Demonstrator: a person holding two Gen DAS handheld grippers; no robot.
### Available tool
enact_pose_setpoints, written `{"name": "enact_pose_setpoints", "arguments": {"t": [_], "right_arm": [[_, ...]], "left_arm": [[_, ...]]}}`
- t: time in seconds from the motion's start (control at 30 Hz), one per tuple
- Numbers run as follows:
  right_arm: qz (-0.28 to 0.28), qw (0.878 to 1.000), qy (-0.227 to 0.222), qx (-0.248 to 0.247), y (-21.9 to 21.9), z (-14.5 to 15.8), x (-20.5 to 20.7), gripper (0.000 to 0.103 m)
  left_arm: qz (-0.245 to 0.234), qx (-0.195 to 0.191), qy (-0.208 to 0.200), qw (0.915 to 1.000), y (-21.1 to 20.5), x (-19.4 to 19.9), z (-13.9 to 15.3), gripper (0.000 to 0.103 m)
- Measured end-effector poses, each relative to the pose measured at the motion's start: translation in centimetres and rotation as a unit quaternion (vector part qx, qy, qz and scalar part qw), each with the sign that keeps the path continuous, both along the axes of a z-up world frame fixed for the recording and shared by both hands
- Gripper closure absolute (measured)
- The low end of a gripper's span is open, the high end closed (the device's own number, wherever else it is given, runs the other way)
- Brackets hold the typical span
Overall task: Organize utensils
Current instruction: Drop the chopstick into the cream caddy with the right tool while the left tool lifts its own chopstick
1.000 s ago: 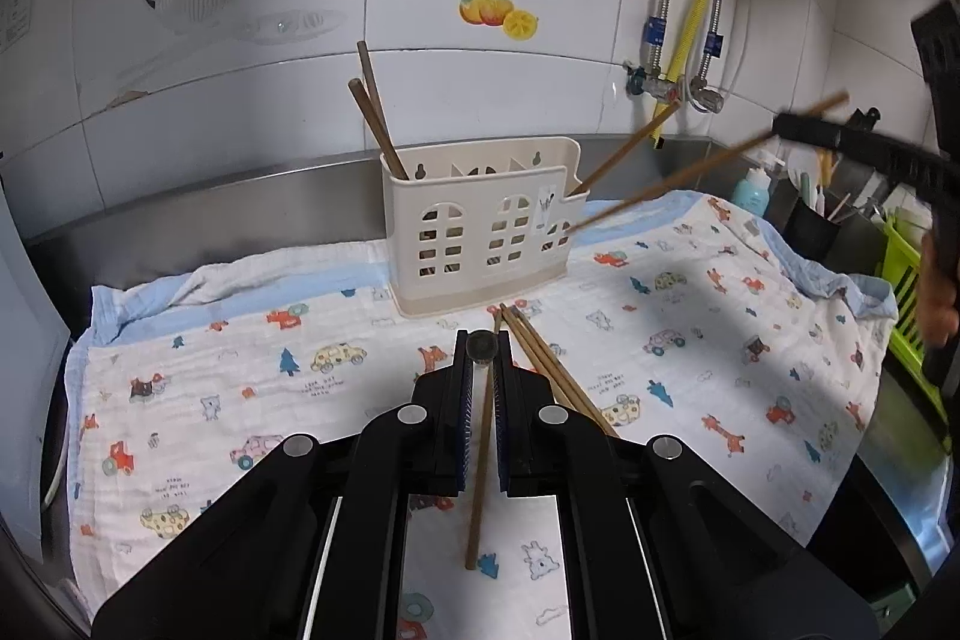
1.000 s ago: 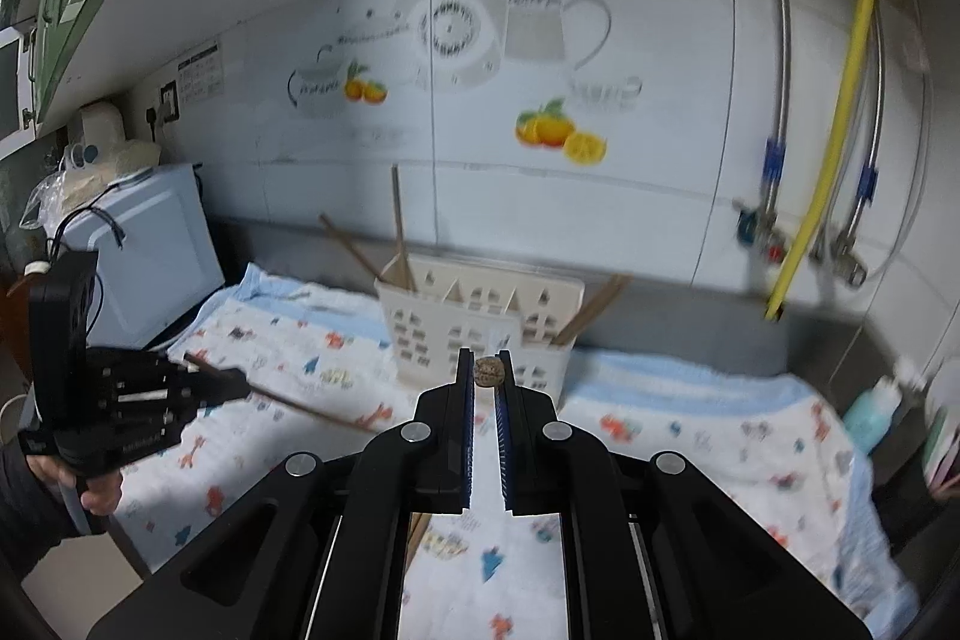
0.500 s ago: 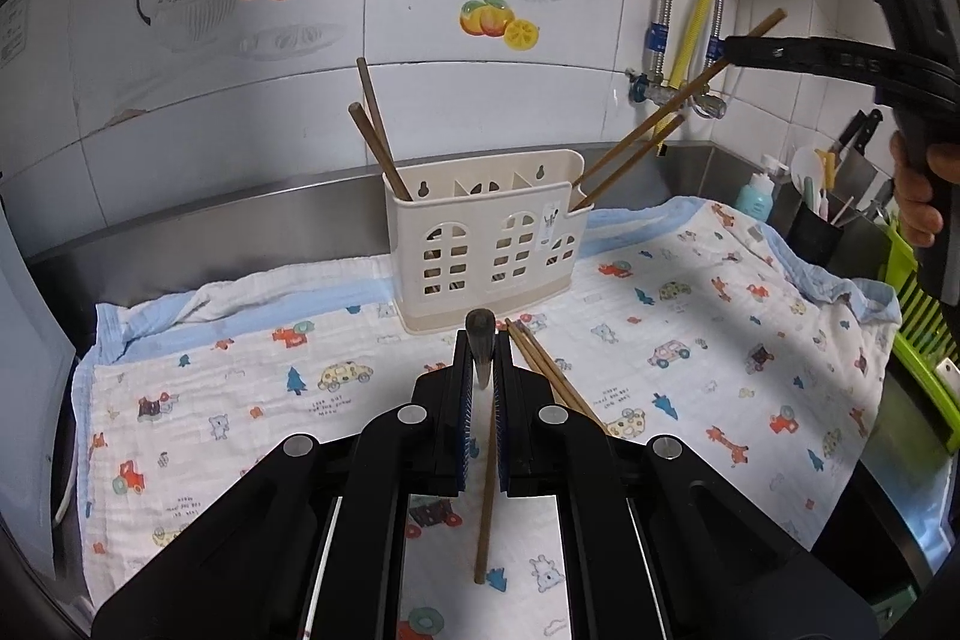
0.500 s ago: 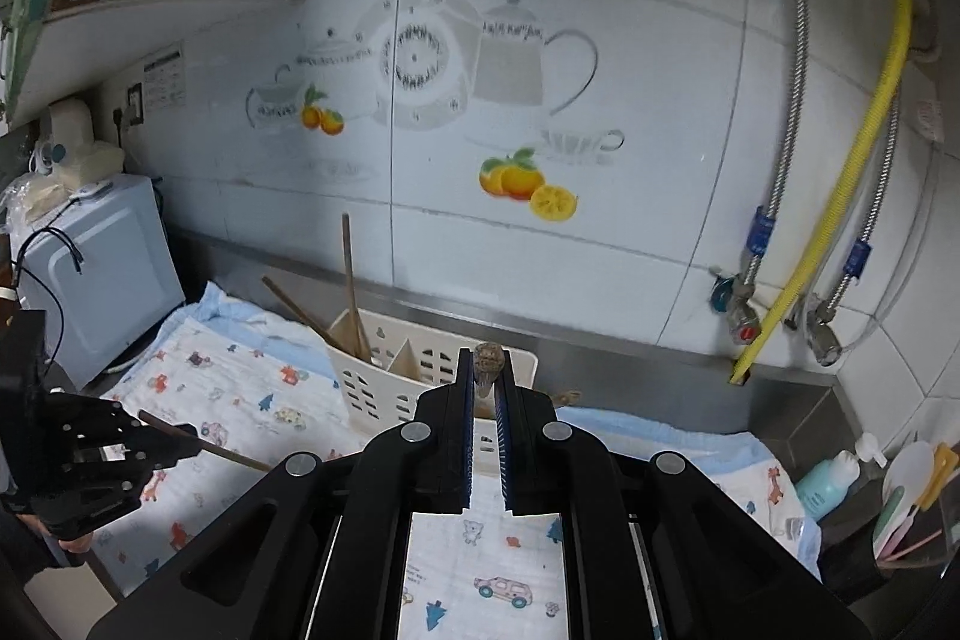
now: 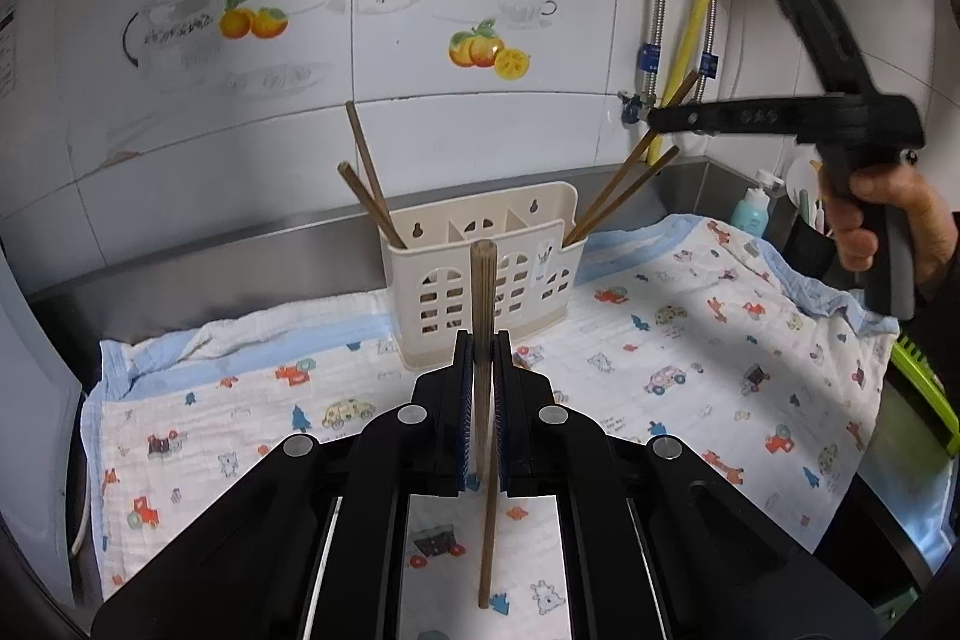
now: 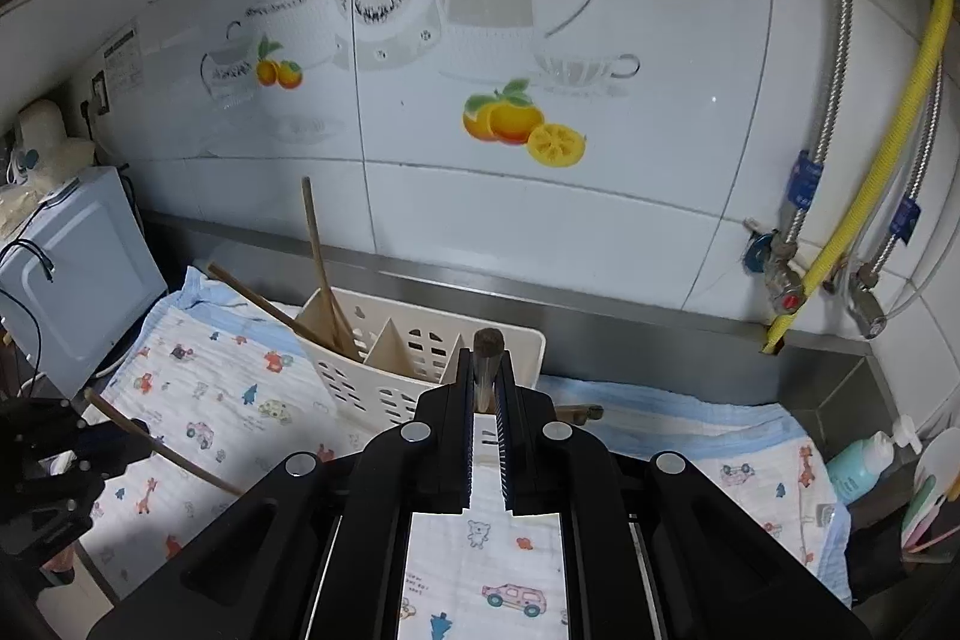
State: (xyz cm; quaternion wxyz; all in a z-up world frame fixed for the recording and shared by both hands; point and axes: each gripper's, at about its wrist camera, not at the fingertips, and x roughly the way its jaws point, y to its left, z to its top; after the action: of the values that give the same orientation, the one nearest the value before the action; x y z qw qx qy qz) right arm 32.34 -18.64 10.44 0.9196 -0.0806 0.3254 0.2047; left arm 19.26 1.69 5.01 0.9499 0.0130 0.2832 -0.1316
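Both grippers raised | left gripper (image 5: 483,358) clamps brown wooden chopstick (image 5: 483,292) upright | right gripper (image 6: 487,376) clamps another chopstick (image 6: 487,343) over cream holder (image 6: 420,340)

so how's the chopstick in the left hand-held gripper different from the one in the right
The left hand-held gripper holds its chopstick clear of the holder, over the cloth. The right hand-held gripper holds its chopstick slanted, its lower end already in the holder's right end. Both are brown wood and clamped.

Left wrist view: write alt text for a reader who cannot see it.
The left gripper clamps a wooden chopstick above a printed cloth, facing a cream utensil caddy. At right, the right gripper holds another chopstick slanting into the caddy.
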Motion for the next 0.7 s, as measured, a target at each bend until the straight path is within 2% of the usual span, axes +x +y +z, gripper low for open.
{"name": "enact_pose_setpoints", "arguments": {"t": [0.23, 0.33, 0.37, 0.43, 0.57, 0.63, 0.7], "right_arm": [[-0.002, 1.000, 0.005, 0.001, 0.2, -1.2, 0.9, 0.095], [-0.002, 1.000, 0.003, 0.004, 0.1, -1.3, 0.9, 0.083], [-0.004, 1.000, -0.001, 0.003, 0.0, -1.3, 0.8, 0.076], [-0.005, 1.000, -0.006, 0.007, -0.3, -1.2, 0.6, 0.074], [-0.008, 1.000, -0.021, 0.010, -0.7, -0.9, -0.2, 0.056], [-0.008, 0.999, -0.034, 0.005, -1.0, -0.7, -0.9, 0.054], [-0.005, 0.999, -0.041, 0.008, -1.3, -0.6, -1.6, 0.047]], "left_arm": [[-0.007, 0.001, -0.017, 0.9998, -0.7, 0.7, 2.0, 0.098], [-0.011, 0.000, -0.031, 0.9995, -1.2, 1.1, 3.3, 0.098], [-0.011, 0.001, -0.035, 0.9993, -1.3, 1.3, 3.7, 0.098], [-0.013, -0.001, -0.045, 0.9989, -1.6, 1.8, 4.8, 0.098], [-0.012, -0.001, -0.068, 0.9976, -2.2, 2.8, 6.9, 0.098], [-0.010, 0.000, -0.082, 0.9966, -2.6, 3.6, 8.1, 0.098], [-0.004, 0.005, -0.097, 0.9953, -2.9, 4.5, 9.2, 0.098]]}}
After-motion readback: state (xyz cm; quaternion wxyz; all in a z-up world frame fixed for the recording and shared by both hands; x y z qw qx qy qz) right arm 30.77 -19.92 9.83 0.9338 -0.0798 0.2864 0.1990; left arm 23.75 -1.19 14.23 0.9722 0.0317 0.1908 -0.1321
